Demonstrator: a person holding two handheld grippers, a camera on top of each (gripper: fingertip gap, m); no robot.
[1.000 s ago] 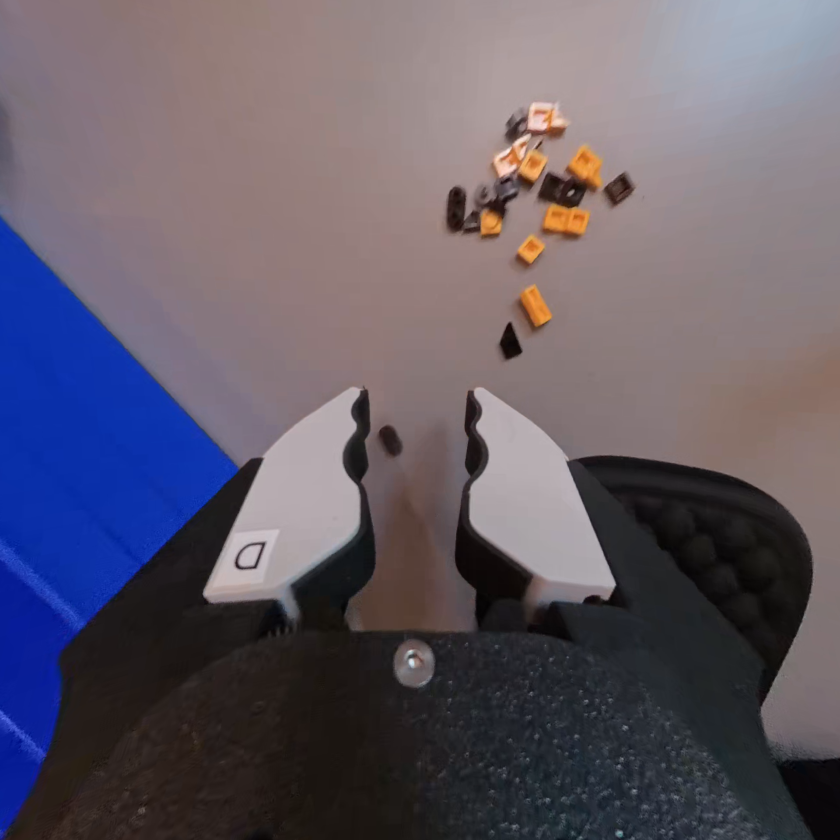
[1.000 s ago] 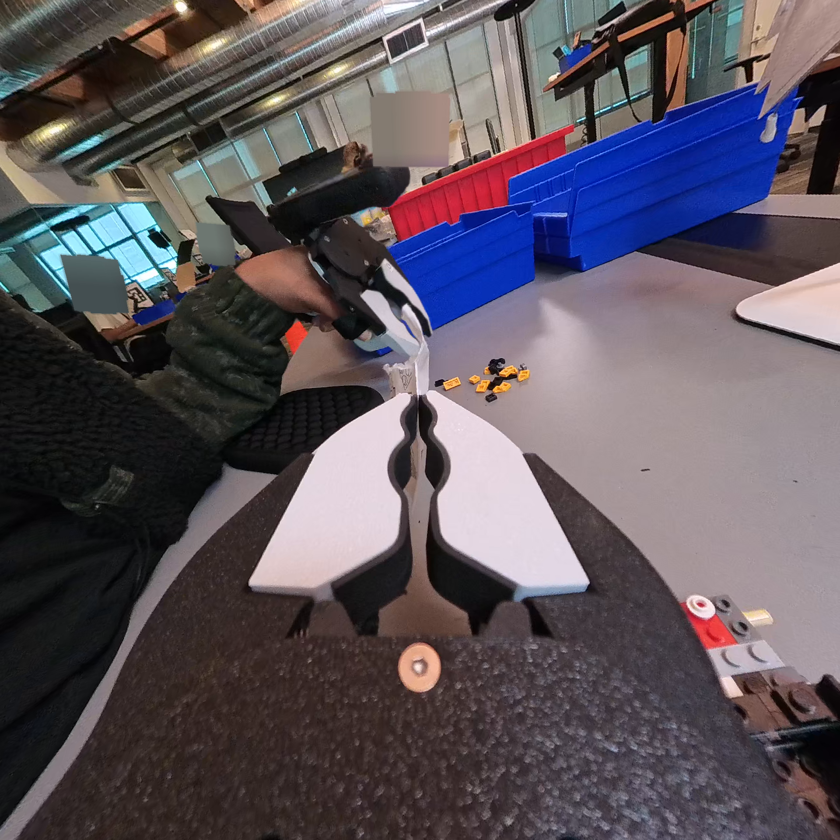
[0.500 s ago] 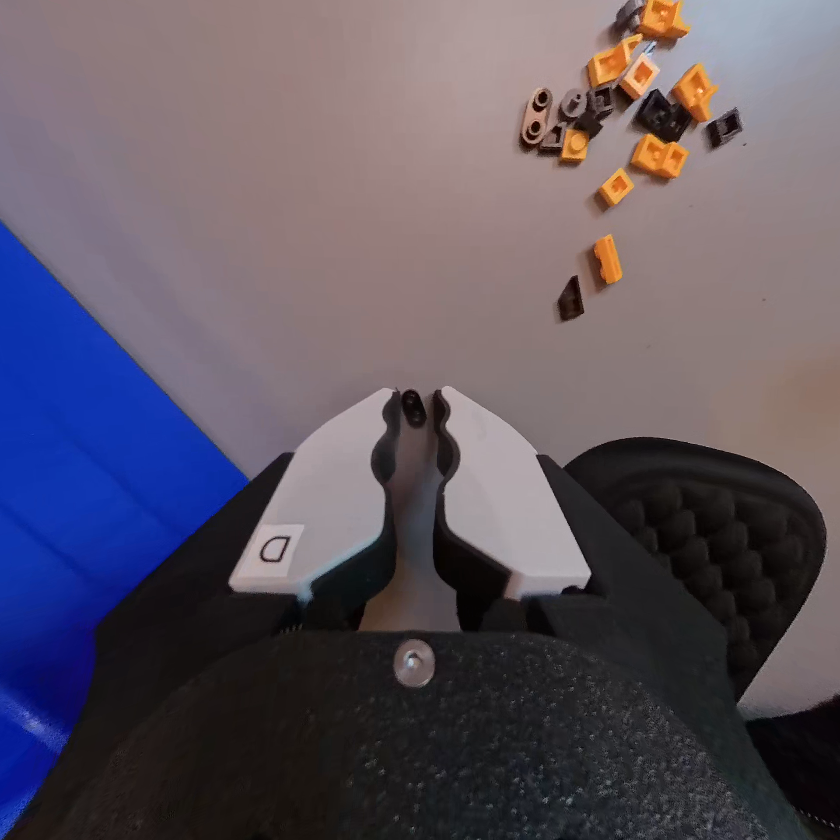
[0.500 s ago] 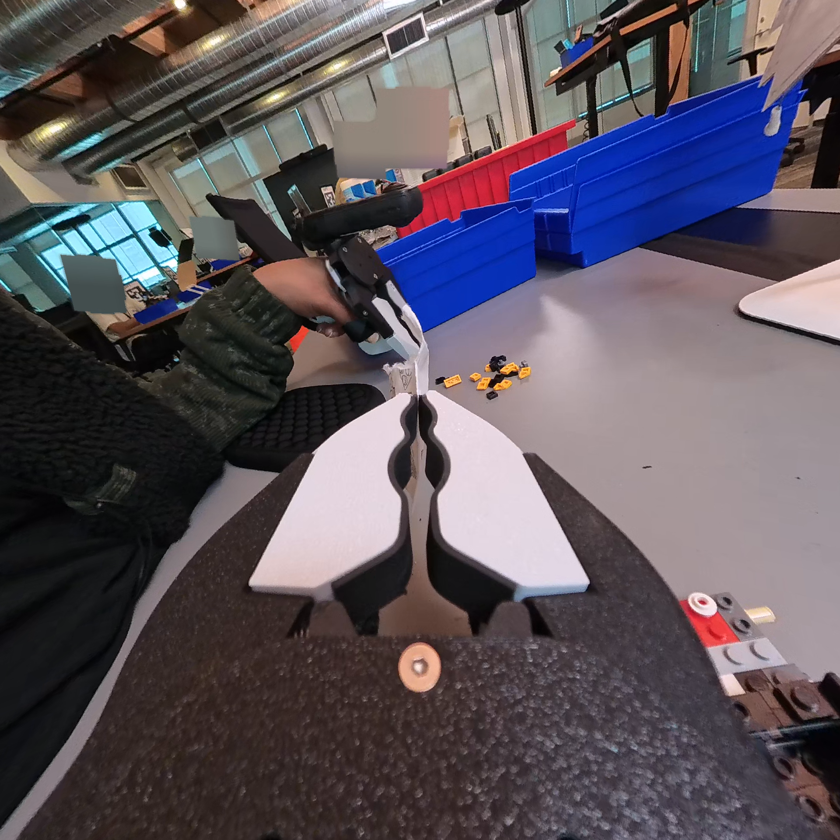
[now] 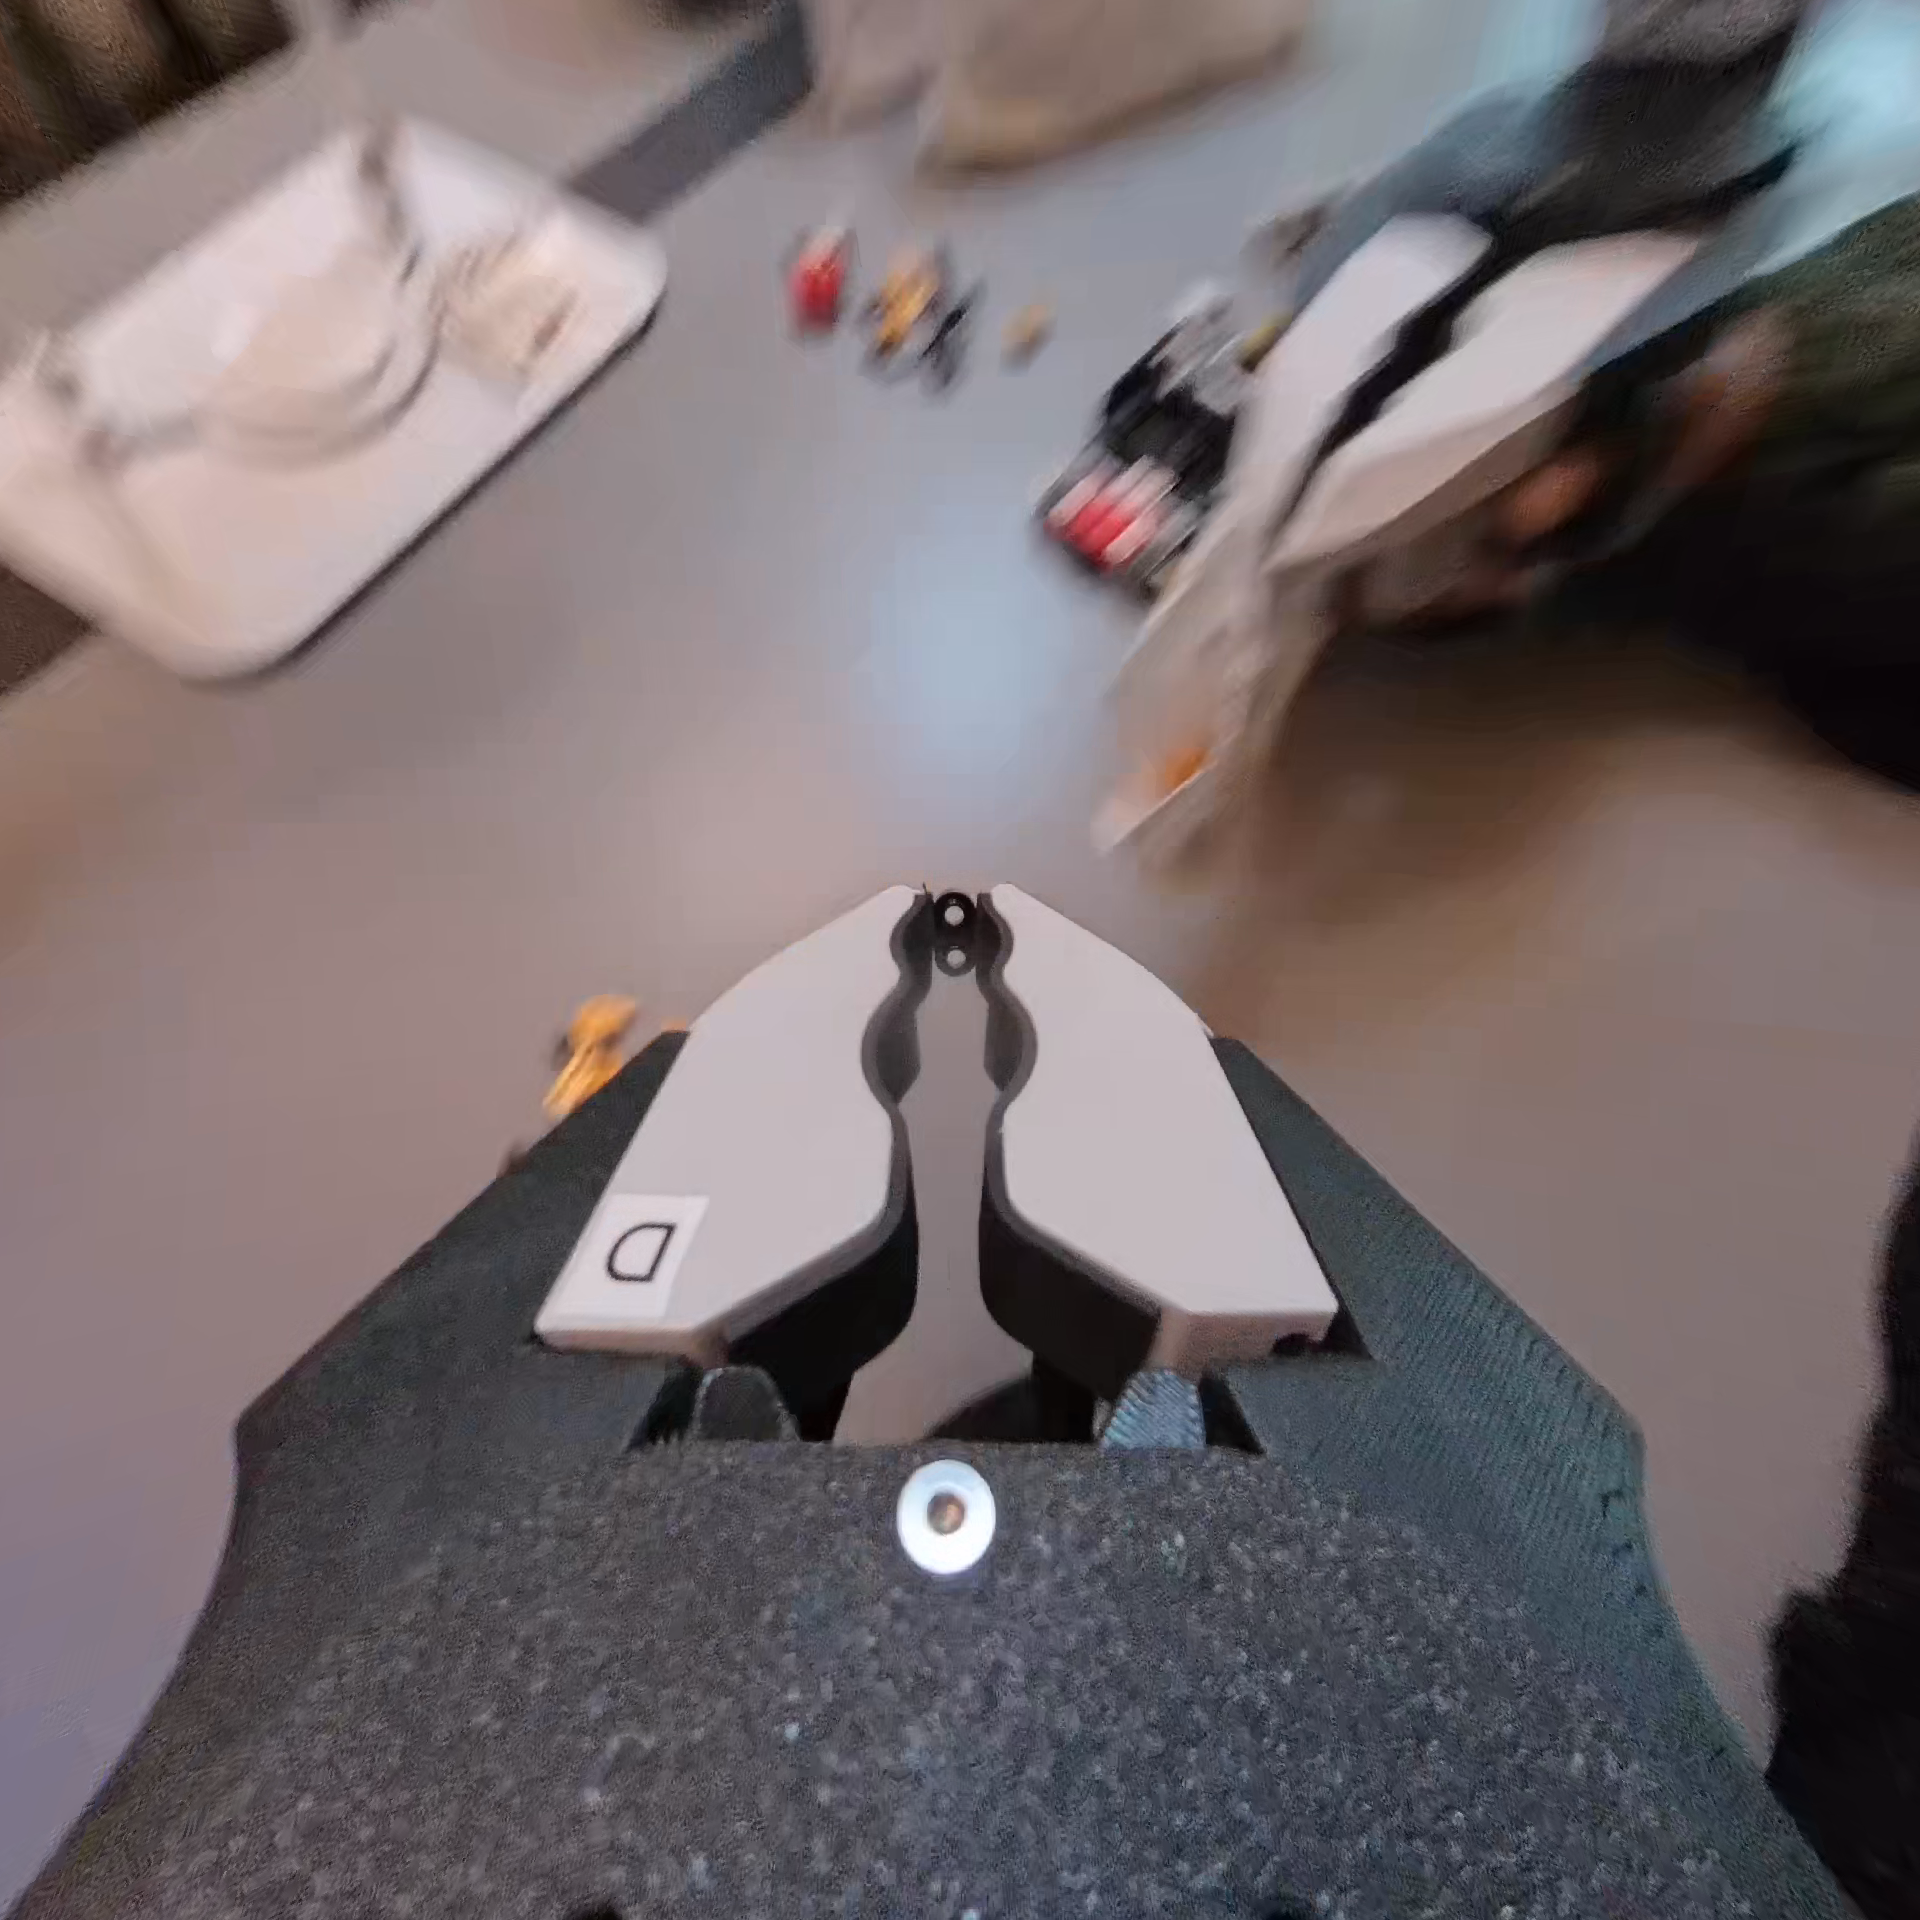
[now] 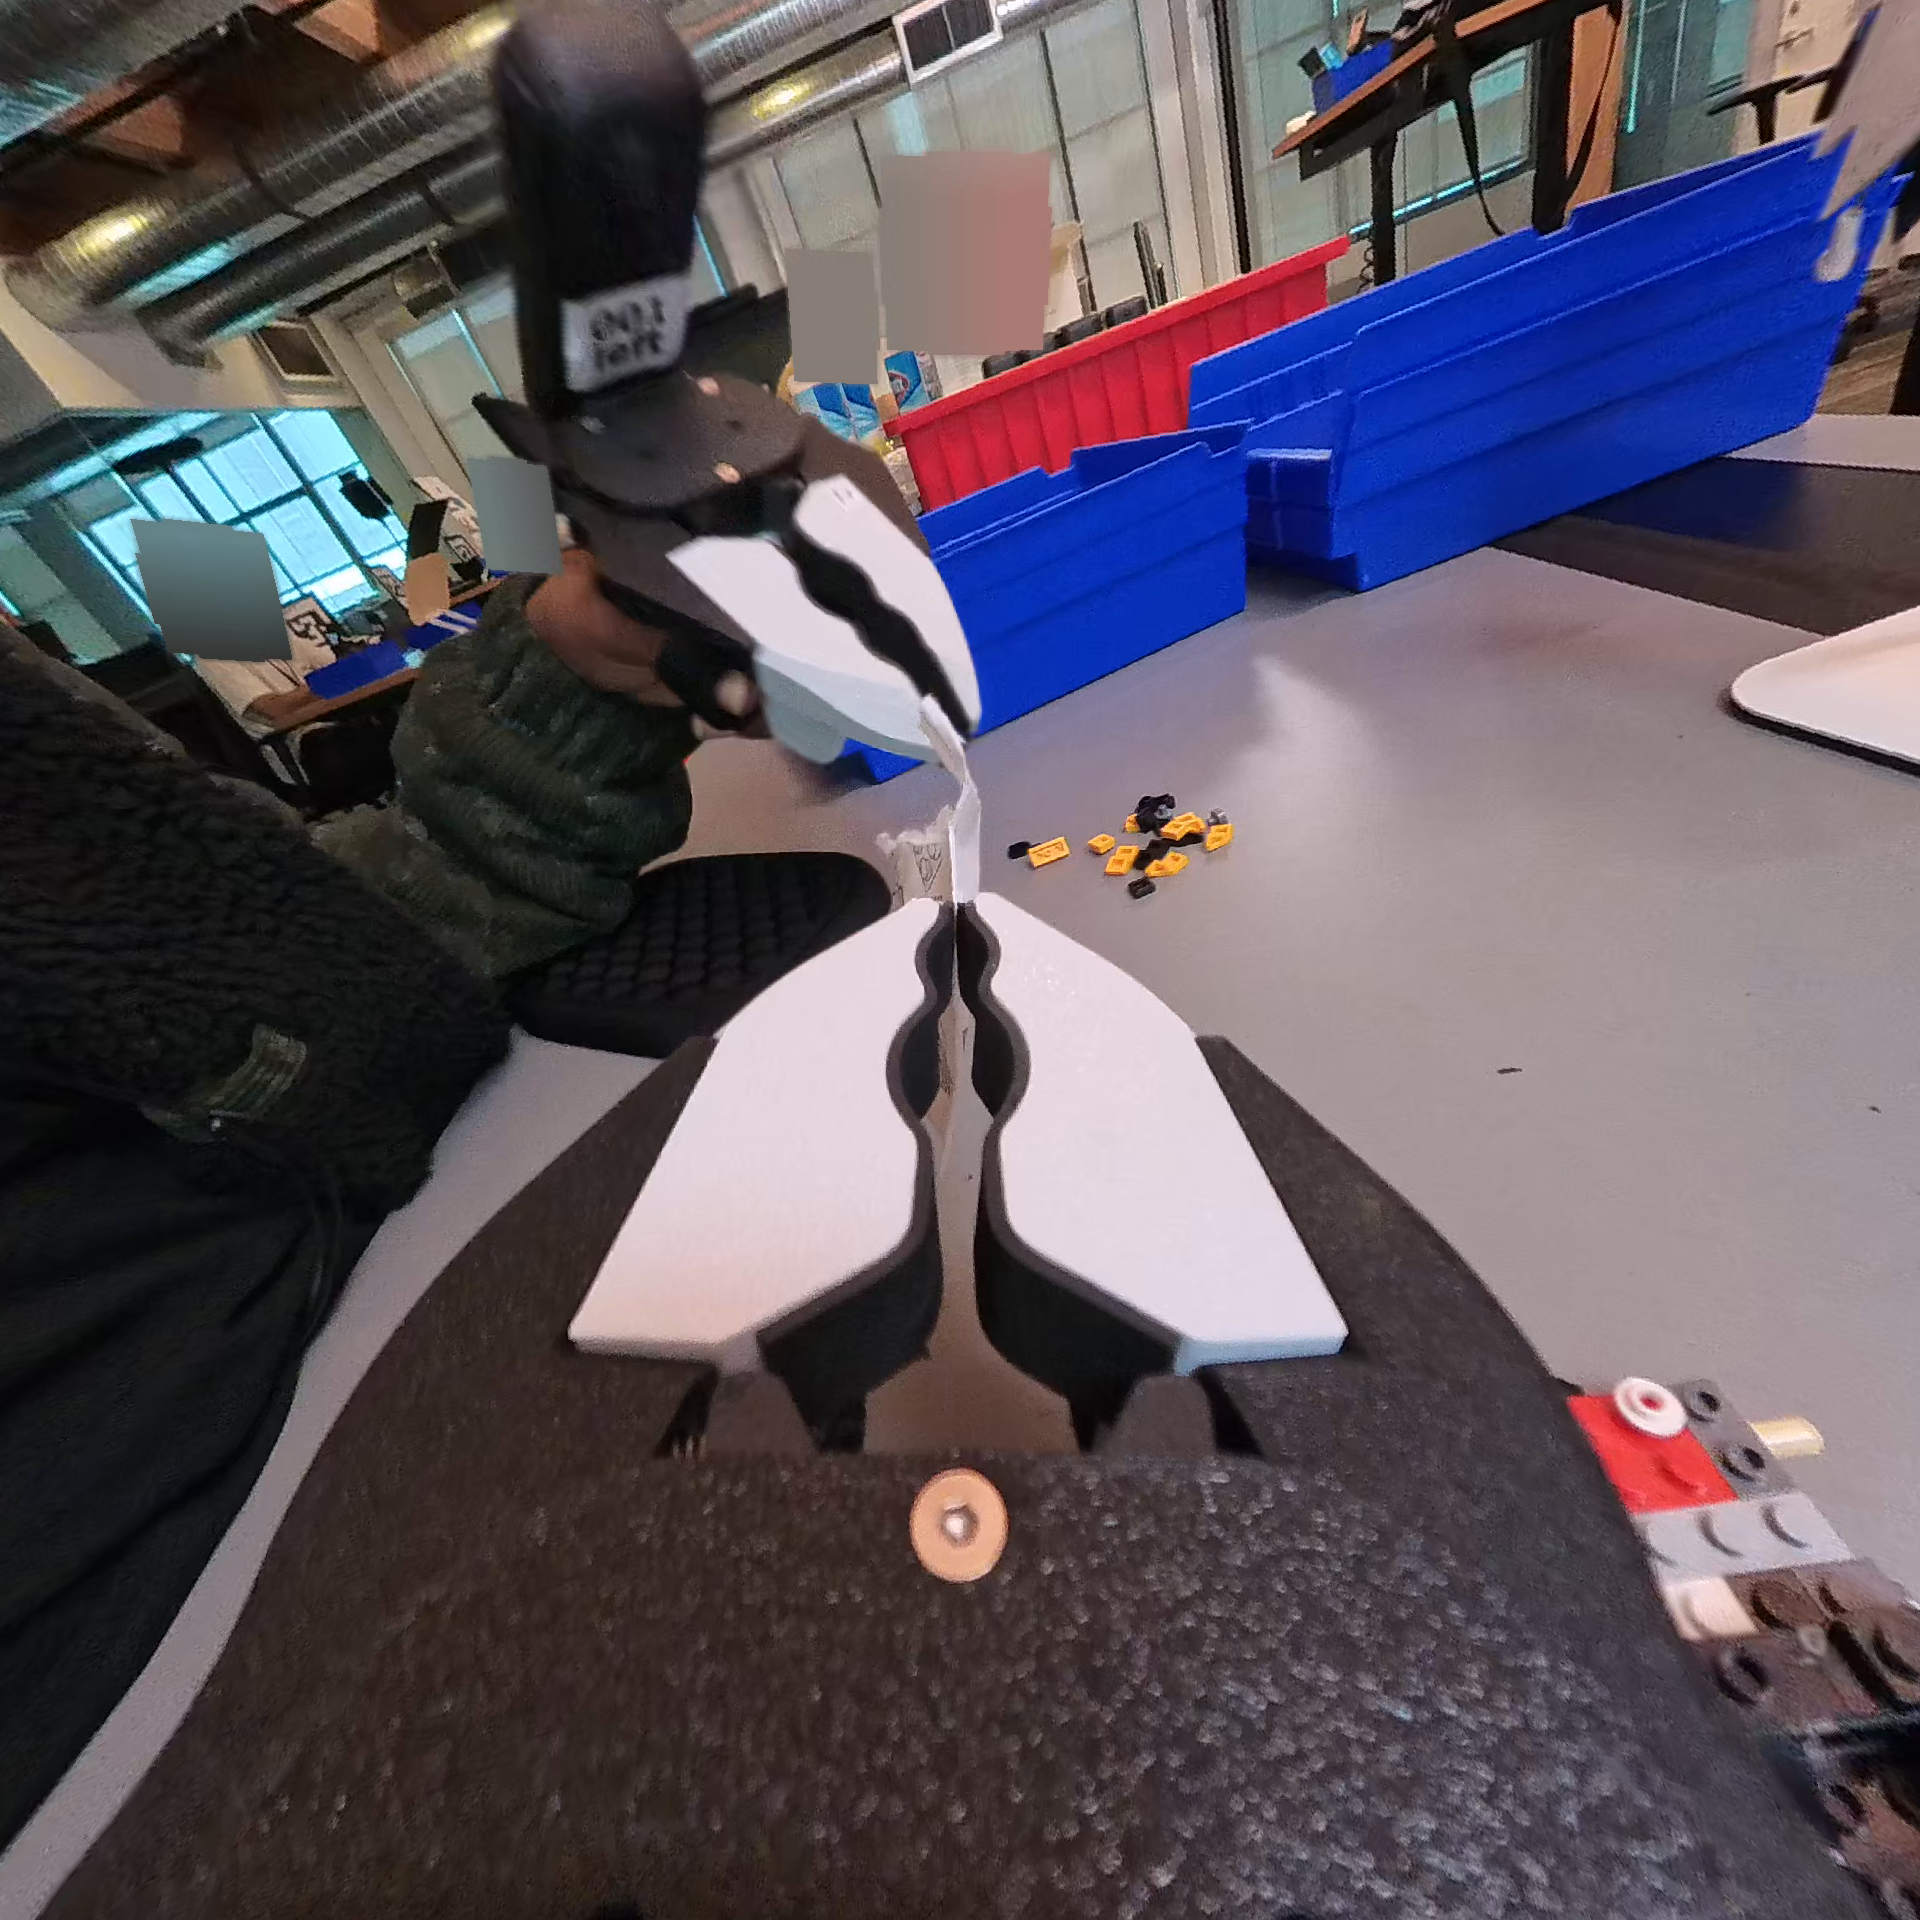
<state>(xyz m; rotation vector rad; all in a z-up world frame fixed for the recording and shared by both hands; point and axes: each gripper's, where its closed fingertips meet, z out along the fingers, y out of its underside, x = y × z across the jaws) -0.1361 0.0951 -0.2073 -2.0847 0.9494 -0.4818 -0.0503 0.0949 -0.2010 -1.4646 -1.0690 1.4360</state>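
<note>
A grey table (image 6: 1455, 831) stretched under both hand-held tools, with a row of blue bins (image 6: 1507, 416) and a red bin (image 6: 1122, 384) standing along its far side and a white tray (image 5: 312, 364) lying flat toward one edge. A black padded cushion (image 6: 707, 935) sat at the near edge, beside a person's arm in a dark green knit sleeve (image 6: 520, 748).

The right gripper (image 6: 956, 909) was closed on a torn white paper packet (image 6: 935, 852), which stood upright out of the fingertips, its lower part running down between the two black pads. The left gripper (image 6: 951, 722), raised above the table in the person's hand (image 6: 603, 644), pointed down toward the top of that packet; the left wrist view, blurred by motion, showed the packet (image 5: 1195, 727) hanging from the right gripper off to the side.

At its own fingertips, the left gripper (image 5: 953, 920) was clamped on a small black plastic piece with two round holes (image 5: 953, 935), both pads pressed against its sides and the piece held clear of the table.

A block build of red, grey and dark pieces (image 6: 1714, 1507) lay just beside the right gripper's body. Farther out, a scatter of small orange and black pieces (image 6: 1153, 842) lay loose on the table, well apart from both grippers.
</note>
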